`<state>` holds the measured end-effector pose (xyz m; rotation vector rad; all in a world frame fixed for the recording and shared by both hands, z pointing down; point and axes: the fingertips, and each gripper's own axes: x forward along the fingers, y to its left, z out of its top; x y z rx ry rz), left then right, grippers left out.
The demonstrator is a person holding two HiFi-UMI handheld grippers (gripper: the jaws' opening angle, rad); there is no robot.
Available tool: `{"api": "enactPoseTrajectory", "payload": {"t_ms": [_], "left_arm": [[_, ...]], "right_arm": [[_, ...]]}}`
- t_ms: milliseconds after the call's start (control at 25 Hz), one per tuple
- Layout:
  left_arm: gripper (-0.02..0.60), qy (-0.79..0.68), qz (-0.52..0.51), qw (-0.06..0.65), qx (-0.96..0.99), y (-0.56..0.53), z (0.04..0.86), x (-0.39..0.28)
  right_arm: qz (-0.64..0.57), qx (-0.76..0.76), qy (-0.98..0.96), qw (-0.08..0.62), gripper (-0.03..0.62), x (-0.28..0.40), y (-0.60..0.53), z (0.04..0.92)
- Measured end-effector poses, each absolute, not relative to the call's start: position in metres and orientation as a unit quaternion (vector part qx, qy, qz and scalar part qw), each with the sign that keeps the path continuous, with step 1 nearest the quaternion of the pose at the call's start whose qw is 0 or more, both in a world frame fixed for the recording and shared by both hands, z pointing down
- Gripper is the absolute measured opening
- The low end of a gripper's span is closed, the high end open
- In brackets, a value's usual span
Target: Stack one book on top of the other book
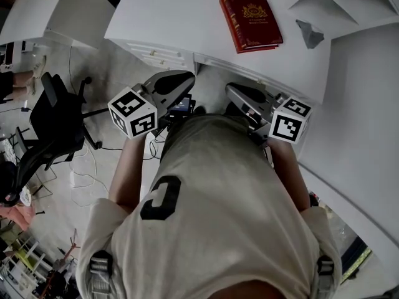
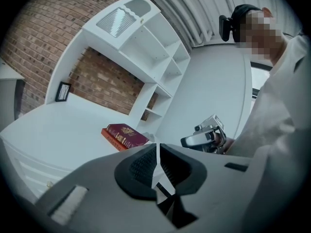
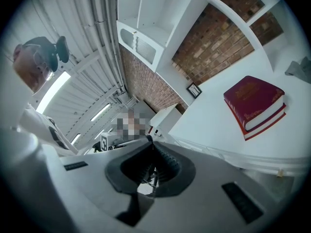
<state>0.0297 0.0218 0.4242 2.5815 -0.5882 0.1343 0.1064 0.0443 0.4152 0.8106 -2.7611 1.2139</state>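
Stacking looks done, red book [image 1: 254,17] on orange book [image 2: 111,136]; left gripper [image 2: 158,152] and right gripper [image 3: 150,147] closed, empty; next likely only staying clear.

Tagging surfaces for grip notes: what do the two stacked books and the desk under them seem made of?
Top book: hardcover, dark red leather-like cover, matte, gilt emblem; possibly imitation. Lower book: hardcover, brighter red cover, white paper page block showing. Desk: smooth white painted or laminated board, no grain visible.
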Motion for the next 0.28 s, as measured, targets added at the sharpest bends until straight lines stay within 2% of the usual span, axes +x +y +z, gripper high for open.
{"api": "enactPoseTrajectory", "payload": {"t_ms": [280], "left_arm": [[0.02, -0.219, 0.064, 0.244, 0.942, 0.0203, 0.431, 0.0311]], "right_arm": [[0.39, 0.262, -0.882, 0.007, 0.006, 0.1084, 0.042, 0.4158]]}}
